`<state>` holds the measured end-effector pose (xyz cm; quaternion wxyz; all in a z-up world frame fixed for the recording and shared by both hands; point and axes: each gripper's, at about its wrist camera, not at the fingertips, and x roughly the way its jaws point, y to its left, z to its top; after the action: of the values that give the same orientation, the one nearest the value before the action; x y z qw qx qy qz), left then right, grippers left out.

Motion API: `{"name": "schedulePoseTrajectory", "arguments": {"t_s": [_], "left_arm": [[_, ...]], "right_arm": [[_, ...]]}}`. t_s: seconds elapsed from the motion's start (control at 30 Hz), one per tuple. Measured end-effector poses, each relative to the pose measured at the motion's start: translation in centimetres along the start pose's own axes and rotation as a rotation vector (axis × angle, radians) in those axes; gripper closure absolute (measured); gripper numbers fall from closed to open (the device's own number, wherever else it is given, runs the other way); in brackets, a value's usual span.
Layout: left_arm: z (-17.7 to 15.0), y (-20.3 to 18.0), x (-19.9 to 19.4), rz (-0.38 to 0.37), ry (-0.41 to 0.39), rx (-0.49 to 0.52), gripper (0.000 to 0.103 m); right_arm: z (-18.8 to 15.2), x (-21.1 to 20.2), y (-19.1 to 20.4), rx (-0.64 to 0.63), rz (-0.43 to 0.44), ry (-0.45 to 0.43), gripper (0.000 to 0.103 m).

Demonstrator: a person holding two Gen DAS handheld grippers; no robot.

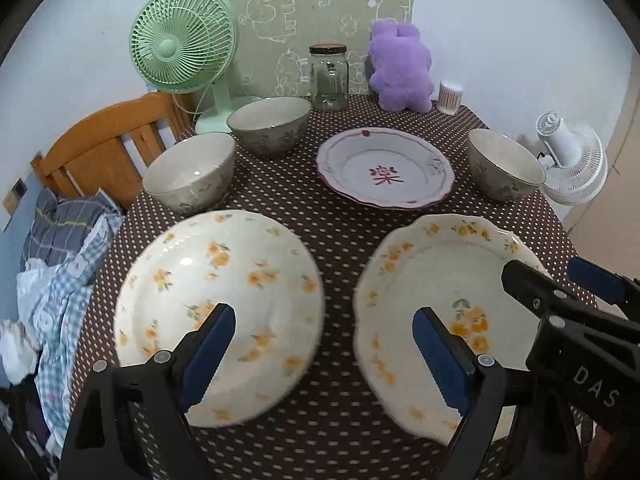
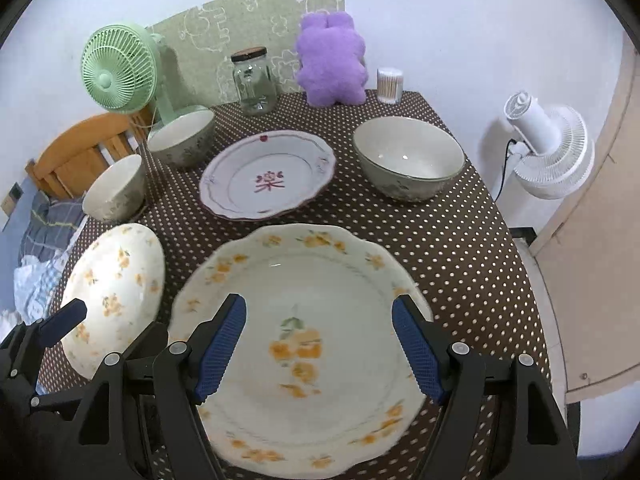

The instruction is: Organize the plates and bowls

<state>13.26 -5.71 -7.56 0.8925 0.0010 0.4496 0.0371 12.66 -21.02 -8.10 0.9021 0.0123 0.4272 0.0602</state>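
Left wrist view: a round table (image 1: 320,216) under a brown dotted cloth holds three plates and three bowls. The left gripper (image 1: 324,354) hangs above the near edge with its jaws apart and nothing between them; its blue pads frame the gap between two cream plates with yellow flowers. The round plate (image 1: 224,292) lies near left, the scalloped plate (image 1: 436,288) near right, the two just apart. The right gripper (image 1: 560,284), also apart and empty, hovers over the scalloped plate's right rim. Farther back sits a red-trimmed plate (image 1: 386,168) with a red character at its centre. Two grey-green bowls stand at far left, the near-left bowl (image 1: 190,174) and the far-left bowl (image 1: 270,124), close together; a third bowl (image 1: 506,164) stands at far right. All plates and bowls look empty. At the far edge stand a glass jar (image 1: 329,76) with a dark lid, seemingly empty, and a tub (image 1: 450,98) packed with what look like cotton swabs. The dishes look like glazed ceramic: stiff, fairly heavy, slippery and breakable. A firm pinch across a raised rim seems the best hold, with gentle, level stacking to avoid chips.
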Motion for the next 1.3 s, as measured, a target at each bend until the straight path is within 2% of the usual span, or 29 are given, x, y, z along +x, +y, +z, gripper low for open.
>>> {"name": "schedulePoseTrajectory", "arguments": {"t_s": [0.43, 0.8, 1.03, 1.3], "left_arm": [[0.5, 8.5, 0.4, -0.025, -0.01, 0.036, 0.011], [0.1, 13.5, 3.1, -0.017, 0.038, 0.012, 0.011], [-0.4, 15.4, 5.3, -0.009, 0.079, 0.015, 0.011], [-0.3, 16.3, 7.2, -0.023, 0.102, 0.021, 0.012]], "right_arm": [[-0.4, -0.1, 9.0, 0.043, -0.044, -0.035, 0.025], [-0.5, 2.6, 14.4, 0.027, -0.048, -0.003, 0.025], [-0.5, 5.1, 17.3, -0.008, -0.047, 0.019, 0.025], [-0.6, 7.3, 18.4, 0.006, -0.054, 0.05, 0.025]]}}
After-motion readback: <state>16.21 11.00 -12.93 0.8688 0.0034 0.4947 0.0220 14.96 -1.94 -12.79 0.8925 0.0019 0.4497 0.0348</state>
